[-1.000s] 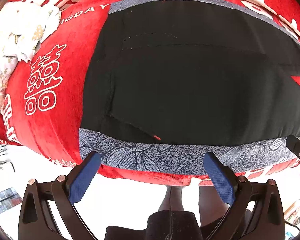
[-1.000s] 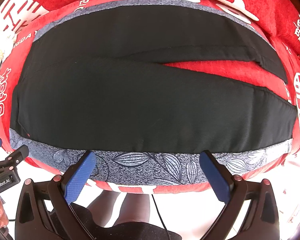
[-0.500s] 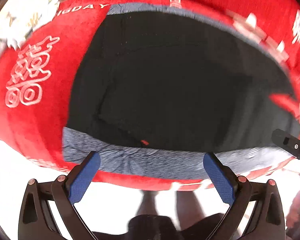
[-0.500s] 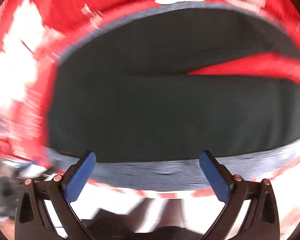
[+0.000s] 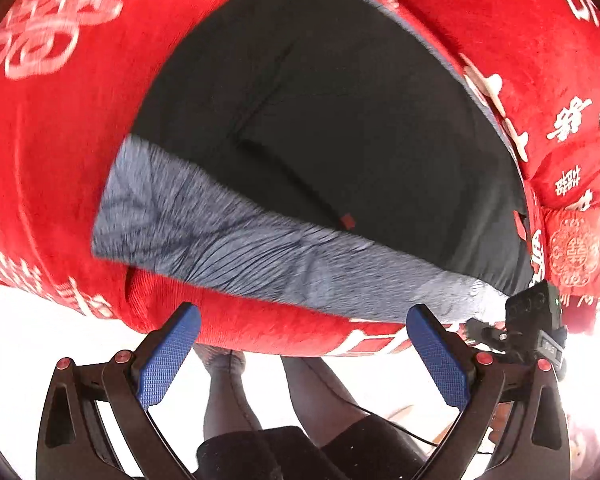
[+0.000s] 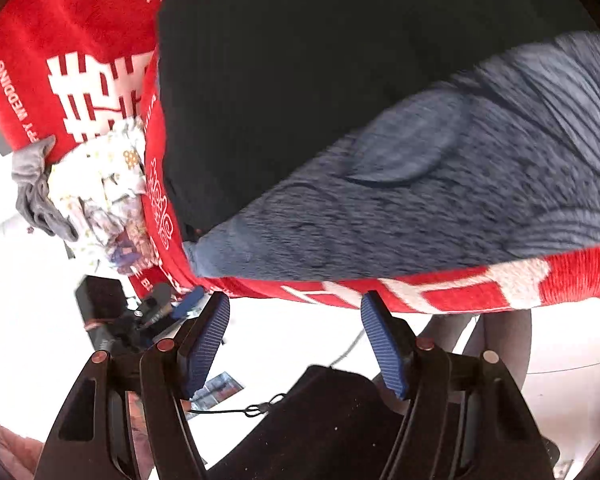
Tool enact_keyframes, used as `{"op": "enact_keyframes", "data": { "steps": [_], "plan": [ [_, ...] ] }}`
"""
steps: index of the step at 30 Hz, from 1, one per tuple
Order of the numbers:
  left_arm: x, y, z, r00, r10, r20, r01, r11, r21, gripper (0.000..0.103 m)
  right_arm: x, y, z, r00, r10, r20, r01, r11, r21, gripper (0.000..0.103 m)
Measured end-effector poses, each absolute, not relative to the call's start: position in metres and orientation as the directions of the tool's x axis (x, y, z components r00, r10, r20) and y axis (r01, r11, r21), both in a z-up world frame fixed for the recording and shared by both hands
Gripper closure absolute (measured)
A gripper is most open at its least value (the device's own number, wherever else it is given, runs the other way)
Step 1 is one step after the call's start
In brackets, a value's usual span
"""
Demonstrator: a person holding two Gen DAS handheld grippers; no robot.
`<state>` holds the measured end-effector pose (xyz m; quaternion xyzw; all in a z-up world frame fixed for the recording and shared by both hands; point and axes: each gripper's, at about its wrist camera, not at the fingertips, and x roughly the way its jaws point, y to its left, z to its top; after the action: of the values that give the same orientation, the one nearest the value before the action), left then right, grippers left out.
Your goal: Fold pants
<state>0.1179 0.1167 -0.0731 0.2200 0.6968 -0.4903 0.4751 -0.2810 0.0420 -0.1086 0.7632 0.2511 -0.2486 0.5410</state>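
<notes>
Hovering just off the near edge of the bed, the left gripper (image 5: 304, 354) has its blue pads spread wide with nothing between them; below it the person's legs (image 5: 224, 392) stand on a pale floor (image 5: 16, 344). Its fingertips sit in front of the red blanket (image 5: 52, 152), close to the rolled edge but not touching the cloth as far as the view shows. The right gripper (image 6: 296, 338) hangs at the same near edge; its jaws have just been closing, now stand partly open, and grip nothing, with only floor and the blanket's hem seen through the gap.

Just beyond both sets of fingertips runs a grey-blue leaf-patterned mat (image 5: 228, 236), blurred, lying on the blanket. On that mat lie the black pants (image 5: 332, 112), spread flat and well within its outline in the left wrist view; a small red tag (image 5: 348, 222) shows at their near edge. In the right wrist view the pants (image 6: 300, 72) fill the upper middle, and the mat (image 6: 440, 200) sweeps across the right.

From the right wrist camera, the left gripper shows at lower left beside the bed corner. Farther left, a crumpled pile of pale printed laundry (image 6: 100, 184) with a grey piece (image 6: 36, 196) rests against the blanket's edge. White characters and lettering (image 6: 96, 96) mark the red blanket beyond.
</notes>
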Motion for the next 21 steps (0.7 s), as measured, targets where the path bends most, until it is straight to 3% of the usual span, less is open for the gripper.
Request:
{"op": "enact_keyframes", "data": {
  "steps": [12, 16, 17, 19, 20, 21],
  "plan": [
    [0.135, 0.103, -0.092, -0.506, -0.327, -0.798, 0.633, 0.487, -0.601, 0.002, -0.311, 0.027, -0.108, 0.839, -0.075, -0.539, 0.482, -0.359, 0.8, 0.03],
    [0.138, 0.106, -0.091, -0.456, -0.295, -0.84, 0.677, 0.497, -0.543, 0.026, -0.325, 0.035, -0.109, 0.834, -0.114, -0.539, 0.462, -0.389, 0.797, 0.03],
    [0.139, 0.105, -0.092, -0.445, -0.279, -0.851, 0.69, 0.499, -0.524, 0.038, -0.329, 0.036, -0.109, 0.832, -0.136, -0.538, 0.447, -0.411, 0.794, 0.03],
    [0.142, 0.108, -0.092, -0.426, -0.248, -0.87, 0.721, 0.488, -0.492, 0.052, -0.331, 0.035, -0.108, 0.825, -0.163, -0.541, 0.425, -0.451, 0.785, 0.049],
    [0.143, 0.109, -0.092, -0.421, -0.234, -0.876, 0.732, 0.482, -0.481, 0.062, -0.334, 0.032, -0.107, 0.807, -0.168, -0.566, 0.437, -0.474, 0.765, 0.086],
    [0.146, 0.109, -0.091, -0.426, -0.227, -0.876, 0.736, 0.476, -0.482, 0.07, -0.336, 0.031, -0.104, 0.8, -0.172, -0.575, 0.444, -0.475, 0.76, 0.095]
  ]
}}
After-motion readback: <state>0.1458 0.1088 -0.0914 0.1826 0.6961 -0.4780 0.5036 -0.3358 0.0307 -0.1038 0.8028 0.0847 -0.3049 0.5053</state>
